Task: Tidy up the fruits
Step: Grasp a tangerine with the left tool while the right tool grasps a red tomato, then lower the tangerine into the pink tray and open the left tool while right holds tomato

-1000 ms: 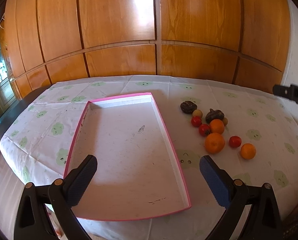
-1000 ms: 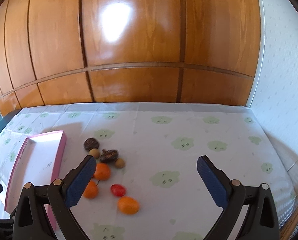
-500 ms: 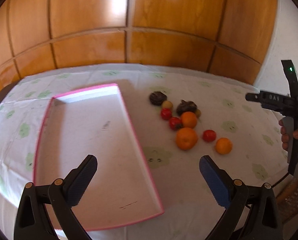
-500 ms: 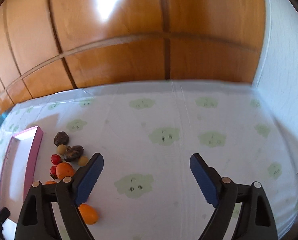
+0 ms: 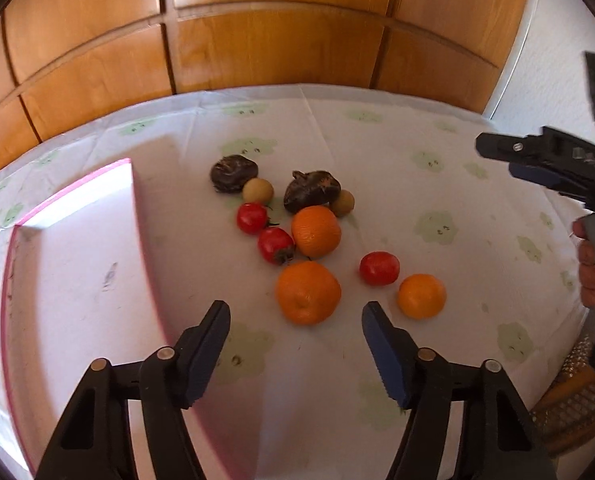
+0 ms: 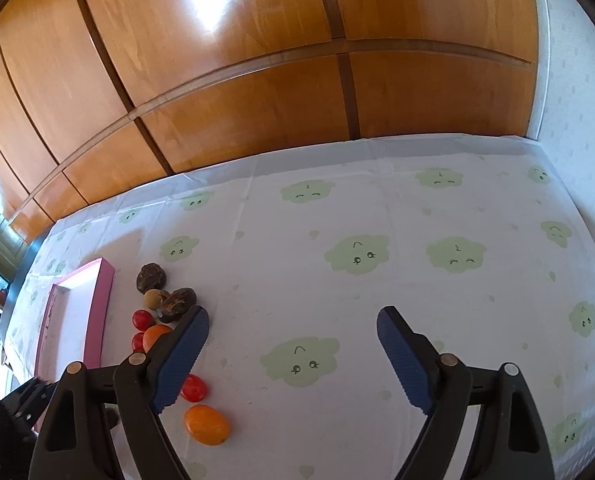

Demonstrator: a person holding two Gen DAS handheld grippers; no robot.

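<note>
Legible text: none. The right gripper [image 5: 553, 160], seen at the edge of the left wrist view, carries small pale markings on its black body, too blurred to read. The tablecloth [image 6: 377, 216] bears only printed green cloud figures with drawn faces, no lettering. The pink tray [image 5: 73, 280] shows dark scuffs on its floor, not characters. No brand, number or sign on the fruit or the wood panelling [image 6: 257, 80].

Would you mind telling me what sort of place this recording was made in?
Probably a room in a home. The table wears a tablecloth printed with green cartoon clouds, polished wooden panelling that may be wardrobe doors runs behind it, and loose oranges and tomatoes lie beside a pink tray.
</note>
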